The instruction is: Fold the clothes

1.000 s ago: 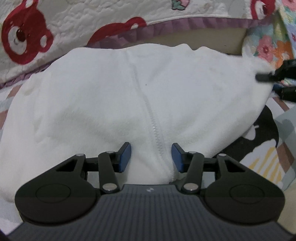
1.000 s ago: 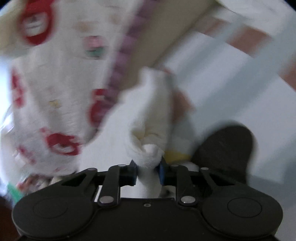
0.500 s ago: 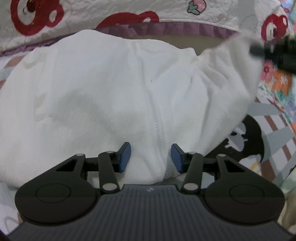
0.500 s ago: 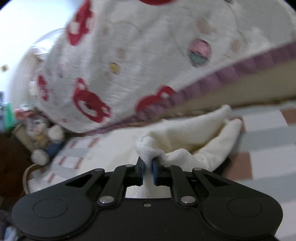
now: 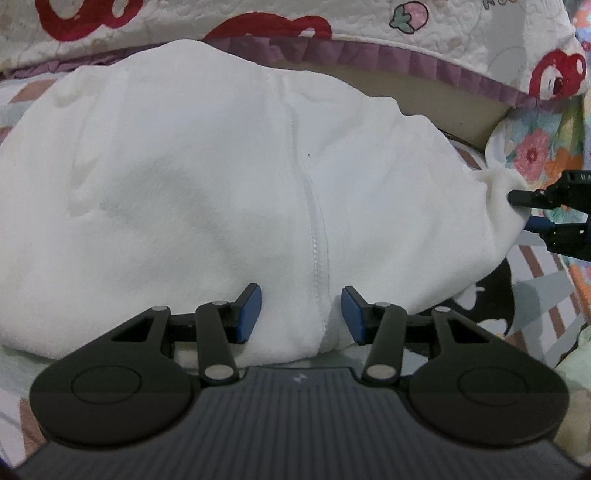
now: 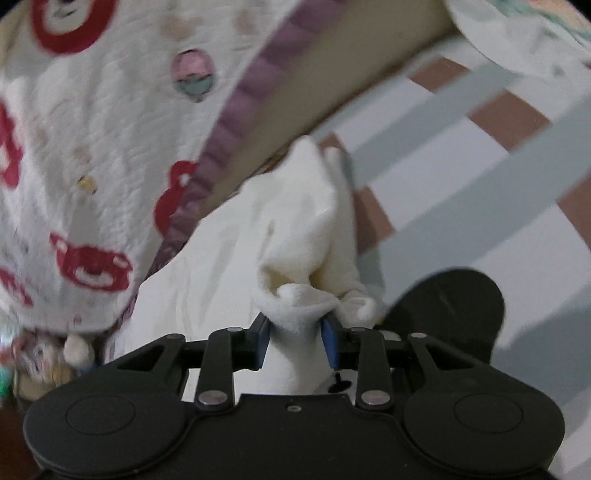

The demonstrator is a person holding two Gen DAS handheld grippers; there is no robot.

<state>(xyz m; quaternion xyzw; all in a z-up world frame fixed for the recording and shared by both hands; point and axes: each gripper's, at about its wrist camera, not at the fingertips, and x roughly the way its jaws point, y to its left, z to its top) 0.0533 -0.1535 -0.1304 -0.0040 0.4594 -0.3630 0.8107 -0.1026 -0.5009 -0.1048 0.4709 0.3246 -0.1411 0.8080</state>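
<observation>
Across the striped bed sheet (image 5: 546,314), just below the purple-edged, bear-print quilted blanket (image 5: 369,22), lies the white fleece zip-front garment (image 5: 184,184), spread in a broad mound. The left claw (image 5: 301,314) stands wide open at the garment's near hem, its blue pads either side of the white zipper (image 5: 317,240), gripping nothing. The right claw (image 6: 295,341) is clamped on a bunched corner of the garment (image 6: 299,258), pulled out away from the zipper. The likely trouble is slippage: thick fleece gathered into a small wad could work loose under tension. With the left claw not pinning the hem, a hard pull might also drag the whole garment sideways and skew the fold.
</observation>
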